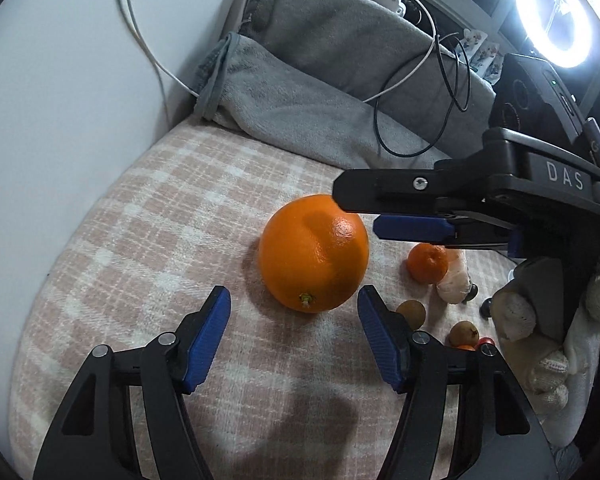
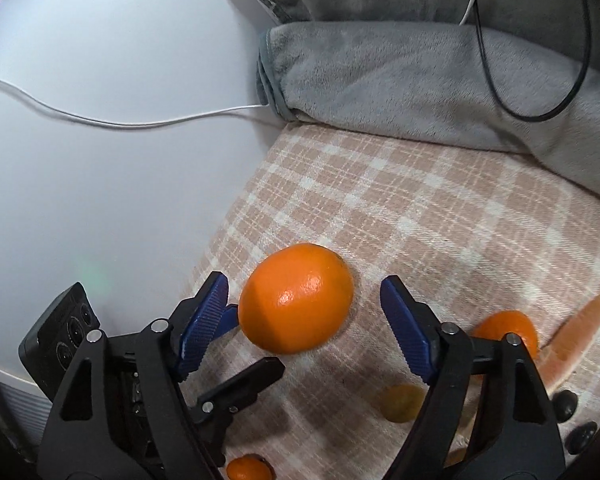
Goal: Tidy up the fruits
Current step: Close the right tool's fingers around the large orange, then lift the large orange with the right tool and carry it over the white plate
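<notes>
The left gripper [image 1: 294,336] stood open just near of the large orange [image 1: 313,254] on the plaid blanket [image 1: 140,240], stem end facing it. The right gripper [image 2: 303,320], also open, already straddled the orange and looked nearer to grasping.

Big orange [image 1: 313,254] on blanket [image 1: 140,240] (mandarin [image 1: 427,263] to its right).

Open checked blanket [image 1: 148,240] is left free on the wall side of the large orange [image 1: 313,254], where passage is unobstructed. The far edge is closed off by a folded grey blanket [image 1: 300,92] draped with cables [image 1: 451,76]. On the other side, room is narrowed by a mandarin [image 1: 427,263], small brown fruits [image 1: 411,314] and the right gripper [image 1: 363,212] reaching in beside the orange.
</notes>
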Demonstrator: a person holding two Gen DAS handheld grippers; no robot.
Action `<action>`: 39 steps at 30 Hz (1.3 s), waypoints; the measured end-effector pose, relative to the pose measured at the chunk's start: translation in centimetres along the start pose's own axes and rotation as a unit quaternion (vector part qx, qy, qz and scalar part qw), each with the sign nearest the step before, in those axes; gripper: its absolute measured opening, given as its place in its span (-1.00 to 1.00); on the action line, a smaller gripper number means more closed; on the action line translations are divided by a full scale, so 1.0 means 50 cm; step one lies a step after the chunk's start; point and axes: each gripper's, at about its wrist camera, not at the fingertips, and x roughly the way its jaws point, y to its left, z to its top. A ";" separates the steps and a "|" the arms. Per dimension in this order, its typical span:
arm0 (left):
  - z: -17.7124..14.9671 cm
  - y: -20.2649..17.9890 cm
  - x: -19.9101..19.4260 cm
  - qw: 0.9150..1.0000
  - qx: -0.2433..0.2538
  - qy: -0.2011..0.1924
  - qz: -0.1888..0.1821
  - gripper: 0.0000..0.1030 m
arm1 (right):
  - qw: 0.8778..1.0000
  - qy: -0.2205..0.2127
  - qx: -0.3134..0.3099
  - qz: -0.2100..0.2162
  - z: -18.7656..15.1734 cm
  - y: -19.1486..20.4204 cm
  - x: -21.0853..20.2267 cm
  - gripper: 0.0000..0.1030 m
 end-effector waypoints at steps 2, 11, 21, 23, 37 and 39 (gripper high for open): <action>0.001 0.000 0.004 1.000 -0.001 0.002 -0.001 0.26 | 1.000 0.005 0.001 0.002 0.000 -0.001 0.009 0.59; 0.013 -0.003 0.016 1.000 0.000 0.008 -0.008 0.26 | 0.999 0.021 0.023 0.021 0.003 -0.017 0.032 0.44; 0.023 -0.004 0.023 1.000 -0.003 0.014 -0.028 0.08 | 0.999 0.027 0.021 0.020 0.003 -0.014 0.044 0.38; 0.023 -0.009 0.026 0.999 0.002 0.015 -0.030 0.02 | 0.999 0.026 0.020 0.017 0.003 -0.013 0.044 0.37; 0.016 -0.033 0.004 1.000 0.018 0.005 -0.020 0.01 | 0.999 0.019 0.012 0.026 -0.003 -0.006 0.018 0.35; 0.014 -0.038 -0.006 1.000 0.022 0.001 -0.020 0.01 | 0.999 0.014 0.010 0.027 -0.005 -0.003 0.004 0.35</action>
